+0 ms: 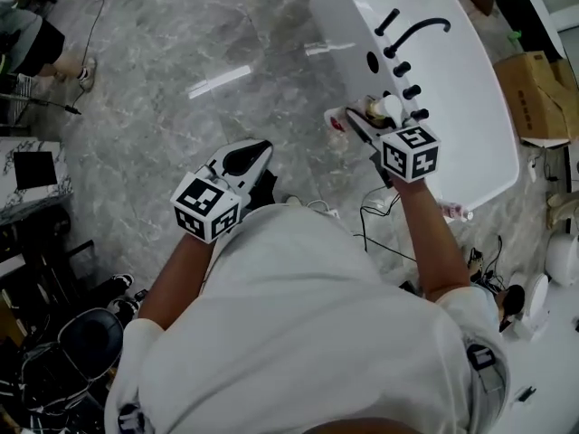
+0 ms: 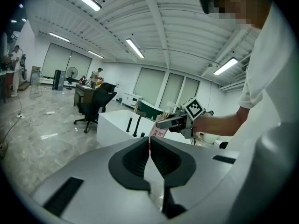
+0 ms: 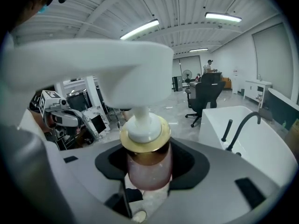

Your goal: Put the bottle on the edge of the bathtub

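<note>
A pump bottle with a pink body, a gold collar and a white pump head sits between the jaws of my right gripper, which is shut on it. From above, the right gripper holds the bottle beside the near rim of the white bathtub, close to the black faucet and its knobs. My left gripper hangs lower left over the floor, away from the tub. Its jaws are shut with nothing between them. The left gripper view shows the bottle's pink label.
Grey marble floor lies left of the tub. Black cables trail on the floor below the tub. A cardboard box stands at the right and a black chair at the lower left. An office chair and people stand far off.
</note>
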Action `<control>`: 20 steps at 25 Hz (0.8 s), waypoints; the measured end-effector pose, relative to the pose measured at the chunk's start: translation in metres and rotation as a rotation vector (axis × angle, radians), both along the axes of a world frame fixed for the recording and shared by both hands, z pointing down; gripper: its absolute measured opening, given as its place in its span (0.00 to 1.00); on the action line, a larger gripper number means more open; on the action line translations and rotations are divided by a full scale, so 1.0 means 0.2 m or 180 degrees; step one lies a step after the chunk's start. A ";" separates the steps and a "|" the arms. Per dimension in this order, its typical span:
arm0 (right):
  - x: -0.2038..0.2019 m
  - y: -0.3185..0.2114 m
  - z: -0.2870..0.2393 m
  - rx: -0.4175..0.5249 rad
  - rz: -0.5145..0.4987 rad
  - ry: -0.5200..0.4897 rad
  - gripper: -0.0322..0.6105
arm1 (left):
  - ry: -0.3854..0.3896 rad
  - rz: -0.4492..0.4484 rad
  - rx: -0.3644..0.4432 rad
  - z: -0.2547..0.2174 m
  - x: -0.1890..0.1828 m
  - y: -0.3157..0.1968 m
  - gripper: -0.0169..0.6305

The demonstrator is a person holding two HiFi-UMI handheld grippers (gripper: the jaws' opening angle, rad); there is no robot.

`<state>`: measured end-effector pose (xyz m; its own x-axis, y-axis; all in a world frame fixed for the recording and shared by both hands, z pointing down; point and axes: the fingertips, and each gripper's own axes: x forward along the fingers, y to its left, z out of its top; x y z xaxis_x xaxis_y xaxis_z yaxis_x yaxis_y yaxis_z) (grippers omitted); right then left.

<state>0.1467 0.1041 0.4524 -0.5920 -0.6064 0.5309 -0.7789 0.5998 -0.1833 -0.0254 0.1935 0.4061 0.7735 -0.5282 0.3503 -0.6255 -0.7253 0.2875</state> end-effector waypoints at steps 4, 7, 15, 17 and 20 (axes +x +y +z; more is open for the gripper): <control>-0.01 -0.26 0.03 -0.0044 0.0152 0.0080 0.39 | 0.0036 0.0189 0.0010 -0.01 -0.06 -0.30 0.06; -0.02 -0.47 0.03 -0.0073 0.0278 0.0162 0.39 | 0.0050 0.0316 0.0071 -0.06 -0.14 -0.52 0.06; 0.04 -1.02 0.11 -0.0106 0.0667 0.0205 0.39 | 0.0016 0.0479 0.0064 -0.06 -0.34 -0.97 0.06; 0.06 -1.16 0.13 -0.0124 0.0740 0.0235 0.39 | 0.0021 0.0468 0.0028 -0.05 -0.36 -1.05 0.06; 0.15 -1.35 0.16 -0.0135 0.0838 0.0260 0.39 | 0.0036 0.0447 0.0002 -0.05 -0.33 -1.16 0.06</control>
